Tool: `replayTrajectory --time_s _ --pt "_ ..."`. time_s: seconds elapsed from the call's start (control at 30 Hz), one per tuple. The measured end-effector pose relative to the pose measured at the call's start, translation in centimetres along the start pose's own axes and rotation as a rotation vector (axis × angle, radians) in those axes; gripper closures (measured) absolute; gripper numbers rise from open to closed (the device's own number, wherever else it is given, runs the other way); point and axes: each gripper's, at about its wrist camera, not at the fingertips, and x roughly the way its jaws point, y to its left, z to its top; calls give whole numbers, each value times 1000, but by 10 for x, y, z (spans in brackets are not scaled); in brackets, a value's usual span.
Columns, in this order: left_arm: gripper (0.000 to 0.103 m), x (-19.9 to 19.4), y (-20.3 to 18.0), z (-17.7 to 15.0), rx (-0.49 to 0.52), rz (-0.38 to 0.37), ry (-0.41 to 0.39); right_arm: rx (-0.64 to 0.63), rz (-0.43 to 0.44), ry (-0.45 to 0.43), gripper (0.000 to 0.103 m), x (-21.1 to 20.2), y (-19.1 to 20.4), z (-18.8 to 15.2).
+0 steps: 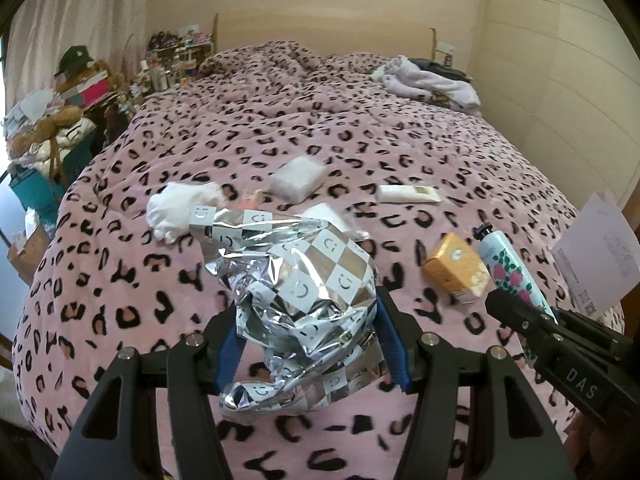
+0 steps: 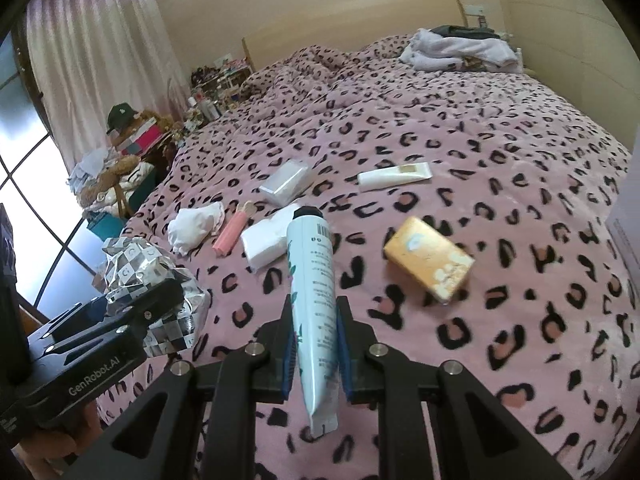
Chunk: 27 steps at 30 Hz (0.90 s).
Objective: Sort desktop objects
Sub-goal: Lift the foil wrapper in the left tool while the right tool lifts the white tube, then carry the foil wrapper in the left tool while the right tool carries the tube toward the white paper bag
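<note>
My left gripper (image 1: 306, 320) is shut on a crumpled silver checkered foil bag (image 1: 296, 272), held just above the pink leopard bedspread (image 1: 440, 140); the bag also shows in the right wrist view (image 2: 140, 272). My right gripper (image 2: 314, 328) is shut on a pale blue floral tube (image 2: 314, 280) with a black cap, pointing away from me; it also shows in the left wrist view (image 1: 510, 268). An orange box (image 2: 428, 266) lies to the right of the tube.
On the bed lie a white cloth (image 2: 196, 226), a pink stick (image 2: 230, 232), a white tissue pack (image 2: 266, 240), a clear-wrapped pack (image 2: 286, 182) and a white tube (image 2: 394, 176). Folded clothes (image 2: 460, 50) lie at the far end. Cluttered boxes (image 2: 132, 140) stand left.
</note>
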Motion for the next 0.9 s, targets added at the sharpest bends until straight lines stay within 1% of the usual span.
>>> replayTrajectory --time_s 0.37,0.9 --pt "43 -3 -61 7 60 -65 -9 51 -64 -43 85 -38 -48 3" --pt "43 2 -127 12 123 -129 -1 118 -135 -82 85 -71 -104 2"
